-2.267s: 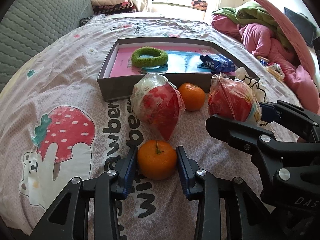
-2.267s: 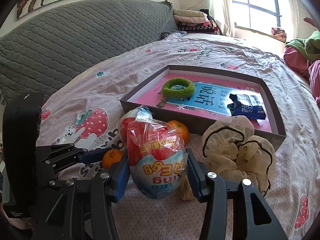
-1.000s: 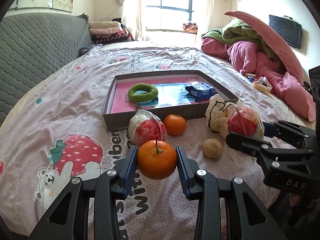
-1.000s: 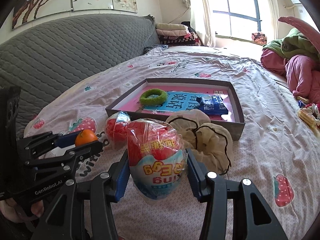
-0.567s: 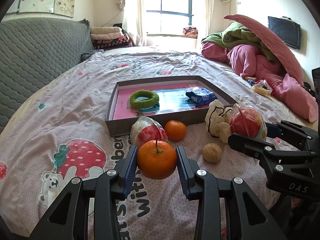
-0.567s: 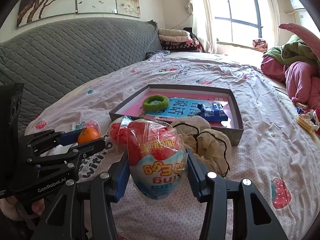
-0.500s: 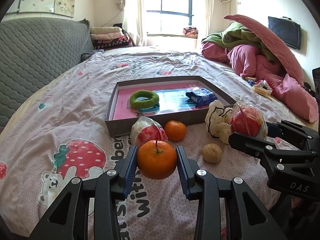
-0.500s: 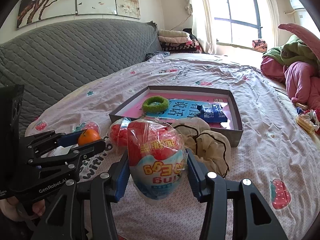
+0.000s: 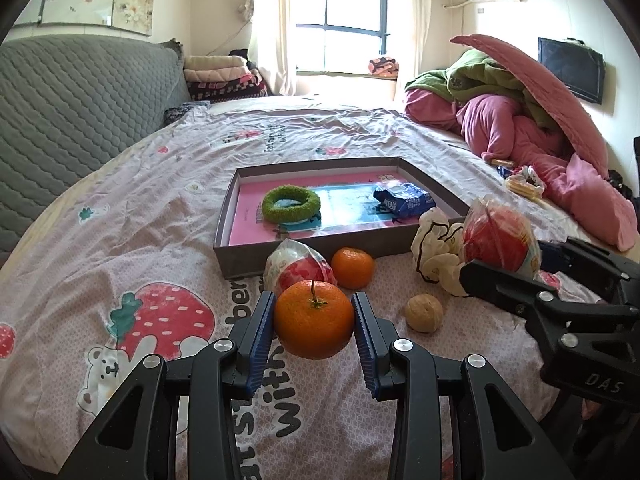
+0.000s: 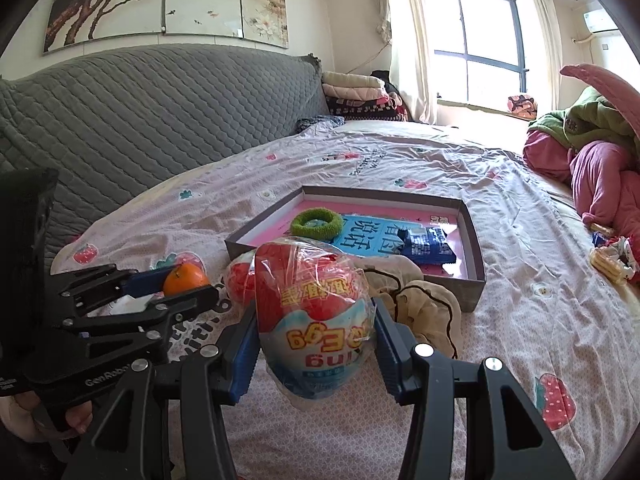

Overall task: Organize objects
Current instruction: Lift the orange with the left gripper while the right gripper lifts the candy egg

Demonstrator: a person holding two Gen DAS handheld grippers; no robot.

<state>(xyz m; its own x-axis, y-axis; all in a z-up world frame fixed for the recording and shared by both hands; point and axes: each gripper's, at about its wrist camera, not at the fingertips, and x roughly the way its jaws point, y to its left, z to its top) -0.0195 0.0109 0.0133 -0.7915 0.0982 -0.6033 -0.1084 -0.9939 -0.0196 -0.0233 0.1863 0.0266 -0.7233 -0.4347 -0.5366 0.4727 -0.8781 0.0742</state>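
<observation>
My left gripper (image 9: 314,320) is shut on an orange mandarin (image 9: 314,319) and holds it above the bedsheet; it also shows in the right wrist view (image 10: 186,277). My right gripper (image 10: 314,334) is shut on a red-and-white wrapped toy egg (image 10: 314,316), also seen in the left wrist view (image 9: 498,240). Ahead lies a grey shallow box (image 9: 316,254) with a pink floor, holding a green fuzzy ring (image 9: 291,203) and a blue snack packet (image 9: 404,198). A second wrapped egg (image 9: 298,266), a second mandarin (image 9: 353,267) and a walnut (image 9: 424,313) lie on the sheet before the box.
A cream scrunchie (image 9: 438,254) lies by the box's near right corner. A grey quilted headboard (image 10: 140,120) runs along the left. Pink and green bedding (image 9: 532,120) is piled at the right. Folded blankets (image 9: 224,76) sit at the far end by the window.
Both grippers have lifted their loads off the sheet and pulled back from the box; over the last half second they rose slightly more. The walnut came into view.
</observation>
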